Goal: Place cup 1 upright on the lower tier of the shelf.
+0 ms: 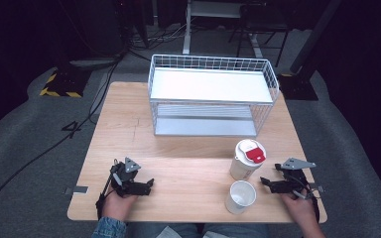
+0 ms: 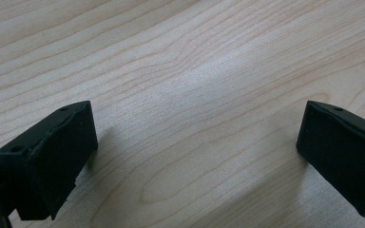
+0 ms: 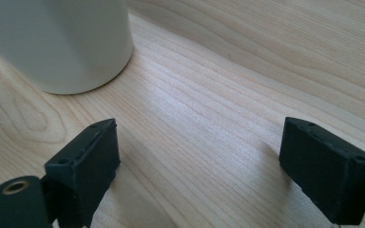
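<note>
Two white cups stand on the wooden table (image 1: 178, 148) at the front right. The taller cup (image 1: 246, 159) wears a white lid with a red tab, and the shorter cup (image 1: 240, 196) is uncovered. My right gripper (image 1: 265, 182) rests on the table just right of them, pointing left, with its jaws apart over bare wood (image 3: 199, 161). A white cup's base (image 3: 62, 42) shows ahead of it to the left; I cannot tell which cup it is. At the front left lies my left gripper (image 1: 150, 184), open with only wood between the jaws (image 2: 197, 152).
A white wire basket (image 1: 213, 94) with two solid shelves stands at the back centre of the table, open side toward me. Bare wood lies between the two grippers. Cables run over the grey floor (image 1: 34, 139) to the left.
</note>
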{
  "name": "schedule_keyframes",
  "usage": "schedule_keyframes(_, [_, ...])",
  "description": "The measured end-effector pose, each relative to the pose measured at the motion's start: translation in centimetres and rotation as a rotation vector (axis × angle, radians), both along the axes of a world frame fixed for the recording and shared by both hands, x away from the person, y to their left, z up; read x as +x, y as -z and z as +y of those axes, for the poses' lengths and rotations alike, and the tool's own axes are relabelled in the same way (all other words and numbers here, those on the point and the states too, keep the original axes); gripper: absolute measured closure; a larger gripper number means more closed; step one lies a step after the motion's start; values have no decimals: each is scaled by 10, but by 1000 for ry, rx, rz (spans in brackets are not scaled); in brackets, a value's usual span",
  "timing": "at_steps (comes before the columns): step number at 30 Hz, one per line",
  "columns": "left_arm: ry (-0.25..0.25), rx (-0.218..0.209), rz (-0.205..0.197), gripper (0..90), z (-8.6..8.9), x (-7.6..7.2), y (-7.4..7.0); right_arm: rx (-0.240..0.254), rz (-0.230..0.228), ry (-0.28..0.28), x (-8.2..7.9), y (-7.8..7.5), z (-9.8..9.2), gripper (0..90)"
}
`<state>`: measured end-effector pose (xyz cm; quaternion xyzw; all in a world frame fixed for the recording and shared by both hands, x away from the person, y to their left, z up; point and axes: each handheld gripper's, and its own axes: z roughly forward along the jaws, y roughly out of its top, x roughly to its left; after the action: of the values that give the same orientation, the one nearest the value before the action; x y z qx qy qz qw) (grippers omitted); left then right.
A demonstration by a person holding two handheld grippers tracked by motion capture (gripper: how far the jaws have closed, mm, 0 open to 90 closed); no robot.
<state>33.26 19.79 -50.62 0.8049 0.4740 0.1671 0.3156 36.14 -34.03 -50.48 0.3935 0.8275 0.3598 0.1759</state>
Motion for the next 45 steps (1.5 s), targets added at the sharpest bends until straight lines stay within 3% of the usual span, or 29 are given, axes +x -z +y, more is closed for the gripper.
schedule_keyframes(12, [-15,3,4,22,-1,-2,-2,1,0,0,0,0,0,135])
schedule_keyframes(17, [12,-29,-56,27,-7,-9,-16,-1,1,0,0,0,0,135])
schedule_keyframes(24, [100,-91,-101,36,-23,-21,-35,-1,1,1,0,0,0,135])
schedule_keyframes(29, [174,-124,-162,40,-40,-26,-49,-1,1,1,0,0,0,135])
schedule_keyframes(32, [208,-157,-164,41,-49,-27,-54,0,1,7,0,0,1,136])
schedule_keyframes(45, [373,-225,-152,41,-95,-35,-63,0,0,7,0,0,1,135])
